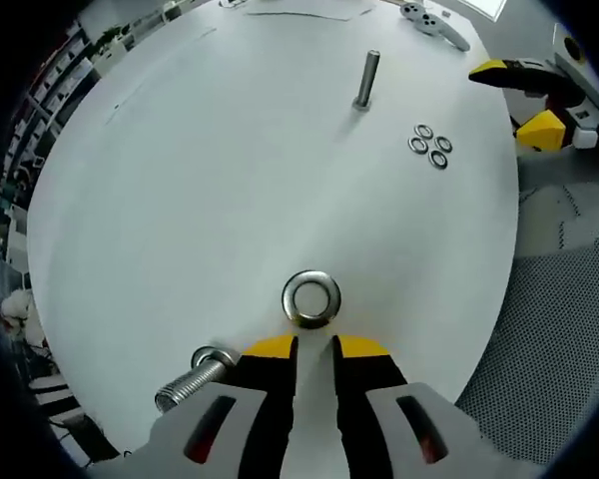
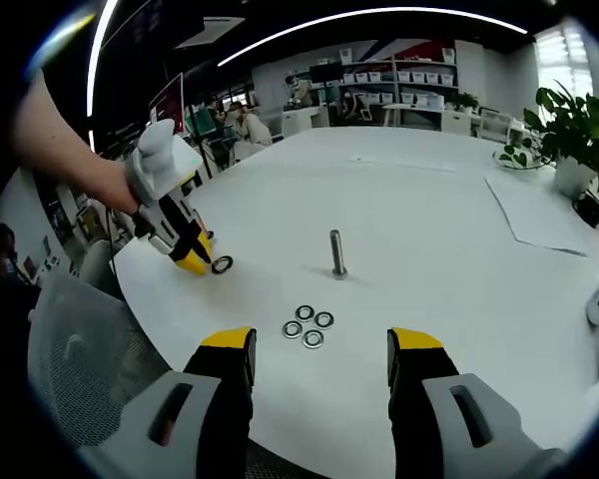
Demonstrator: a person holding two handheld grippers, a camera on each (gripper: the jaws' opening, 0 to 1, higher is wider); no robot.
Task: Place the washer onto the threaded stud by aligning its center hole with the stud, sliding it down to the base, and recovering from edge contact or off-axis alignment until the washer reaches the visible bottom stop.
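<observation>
L gripper (image 1: 314, 344) sits w/ jaws nearly closed, nothing held, large washer (image 1: 311, 298) flat on table (image 1: 180, 200) just ahead of tips for a pickup, stud (image 1: 366, 79) upright far beyond; R gripper (image 2: 319, 344) jaws wide, empty, small washers (image 2: 308, 326) between tips.

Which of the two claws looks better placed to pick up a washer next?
Left, probably: the left claw sits right at the big washer. The right claw hangs wide open, short of the small washers.

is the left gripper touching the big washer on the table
Cannot tell. In the left gripper view the large washer lies just beyond the left gripper, its rim nearly meeting the yellow tips; no clear gap or contact shows.
</observation>
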